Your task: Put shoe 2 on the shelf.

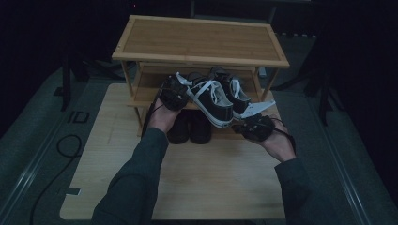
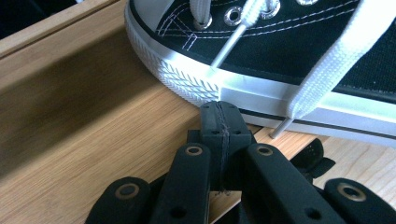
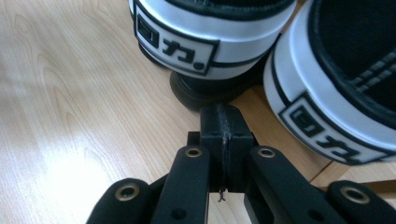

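On the rack's middle shelf, both sneakers are sitting almost placed; left gripper and right gripper, jaws pressed together and holding nothing, are just nudging them straight.

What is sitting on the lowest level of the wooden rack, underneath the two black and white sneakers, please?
A pair of dark shoes sits low under the sneakers in the rack. Their heels show; their front parts are covered by the sneakers and shelf.

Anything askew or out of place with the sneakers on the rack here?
Yes. The two black-and-white sneakers sit on the middle shelf with their heels past its front edge, over the dark shoes below. Loose white laces trail down one sneaker's side. Both the left gripper and right gripper are shut, holding nothing.
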`<control>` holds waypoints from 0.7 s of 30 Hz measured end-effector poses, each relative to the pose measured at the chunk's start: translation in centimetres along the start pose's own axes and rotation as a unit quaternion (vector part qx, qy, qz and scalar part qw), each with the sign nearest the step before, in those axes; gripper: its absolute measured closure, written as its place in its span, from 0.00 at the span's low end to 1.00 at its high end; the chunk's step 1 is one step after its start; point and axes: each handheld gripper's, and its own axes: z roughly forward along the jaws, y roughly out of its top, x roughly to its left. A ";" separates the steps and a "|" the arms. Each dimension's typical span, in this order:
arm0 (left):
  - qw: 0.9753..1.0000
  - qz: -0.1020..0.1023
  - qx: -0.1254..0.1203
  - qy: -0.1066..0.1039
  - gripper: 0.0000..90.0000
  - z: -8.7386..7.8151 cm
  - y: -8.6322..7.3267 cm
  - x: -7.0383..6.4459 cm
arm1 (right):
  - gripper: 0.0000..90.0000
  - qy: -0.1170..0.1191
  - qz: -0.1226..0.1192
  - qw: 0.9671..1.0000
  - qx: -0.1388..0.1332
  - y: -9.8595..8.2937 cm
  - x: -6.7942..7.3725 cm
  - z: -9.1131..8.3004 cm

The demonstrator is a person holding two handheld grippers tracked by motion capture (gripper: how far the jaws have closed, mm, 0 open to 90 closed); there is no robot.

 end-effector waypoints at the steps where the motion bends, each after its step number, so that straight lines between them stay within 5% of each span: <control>1: 1.000 0.003 0.004 0.000 1.00 0.0 0.1 0.0 | 0.99 0.001 -0.002 1.000 0.003 0.1 0.1 0.1; 21: 1.000 -0.022 0.007 0.021 1.00 0.6 0.3 0.3 | 0.98 0.008 -0.011 1.000 -0.008 0.3 0.3 0.3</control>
